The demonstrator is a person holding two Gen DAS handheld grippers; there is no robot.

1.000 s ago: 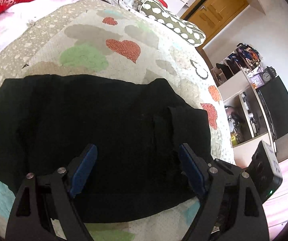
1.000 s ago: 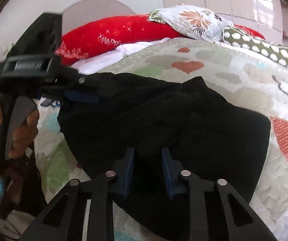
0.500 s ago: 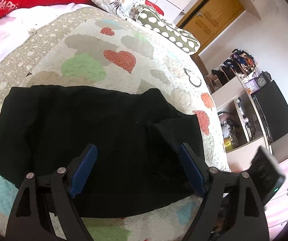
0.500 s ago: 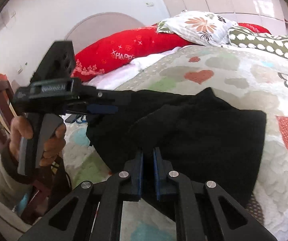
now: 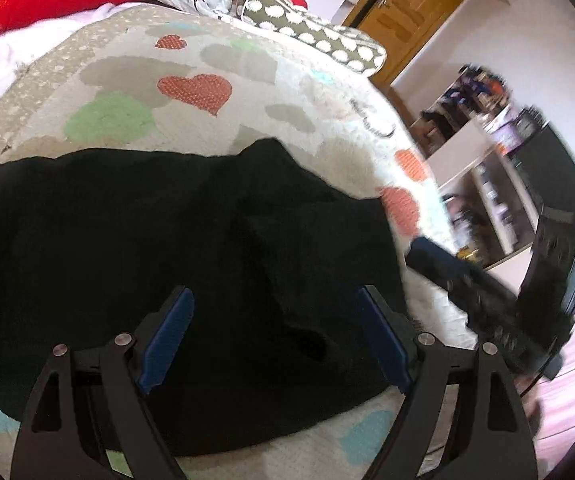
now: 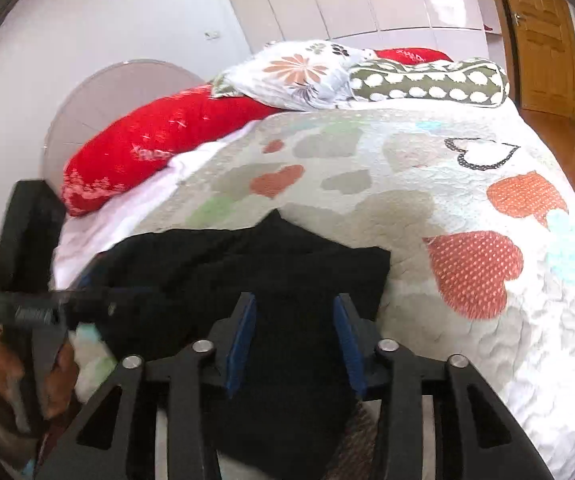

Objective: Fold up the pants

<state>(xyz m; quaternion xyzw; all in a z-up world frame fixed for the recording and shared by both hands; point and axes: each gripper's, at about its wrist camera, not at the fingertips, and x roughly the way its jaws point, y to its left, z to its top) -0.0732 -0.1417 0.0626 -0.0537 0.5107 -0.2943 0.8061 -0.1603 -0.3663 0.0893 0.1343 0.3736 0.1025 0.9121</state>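
Observation:
The black pants (image 5: 175, 248) lie folded into a rough rectangle on the heart-patterned quilt (image 5: 191, 64). My left gripper (image 5: 275, 316) is open and empty, hovering over the pants' near edge. My right gripper (image 6: 295, 320) is open and empty above the pants (image 6: 271, 264) at their right end. The right gripper also shows in the left wrist view (image 5: 487, 292), blurred, just off the pants' right side. The left gripper shows in the right wrist view (image 6: 87, 300), held in a hand at the pants' left end.
Red (image 6: 159, 136), floral (image 6: 299, 72) and dotted (image 6: 427, 80) pillows lie at the head of the bed. A wooden door (image 6: 543, 40) and wood floor are at the right. Shelves and a dark cabinet (image 5: 547, 184) stand beyond the bed's edge.
My right gripper was shut half a second ago and has opened, and it has pulled back to the pants' right end. The left gripper stayed open and shifted slightly.

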